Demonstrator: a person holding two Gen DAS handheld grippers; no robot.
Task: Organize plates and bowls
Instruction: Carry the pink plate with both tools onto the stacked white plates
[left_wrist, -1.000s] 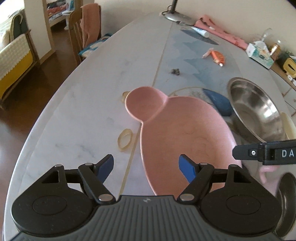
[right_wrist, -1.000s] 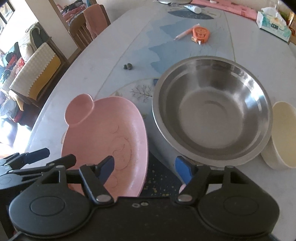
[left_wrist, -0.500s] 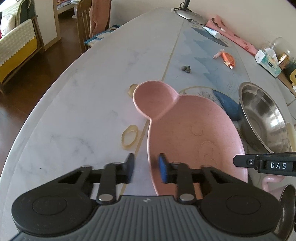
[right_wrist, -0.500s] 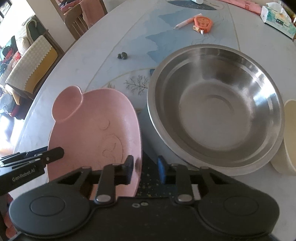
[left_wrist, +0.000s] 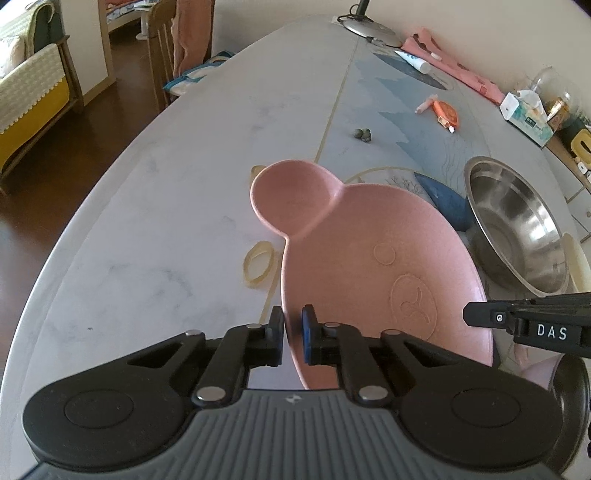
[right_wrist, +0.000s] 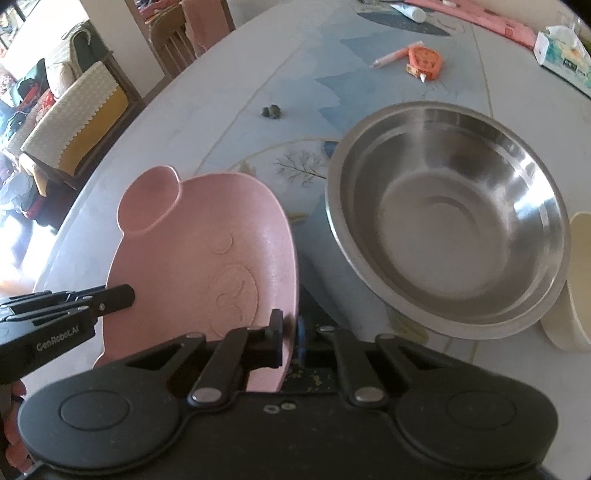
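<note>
Both of my grippers have closed since a second ago. Now my left gripper (left_wrist: 292, 334) pinches the pink plate's (left_wrist: 369, 273) left rim, and my right gripper (right_wrist: 289, 338) pinches its right rim, each with the rim between its pads. That plate lies on the table (left_wrist: 166, 206), tilted in the right wrist view, just beside the steel bowl (right_wrist: 447, 218). A cream bowl (right_wrist: 578, 280) touches the steel one's far side. Two rubber bands (left_wrist: 259, 264) lie left of the plate.
</note>
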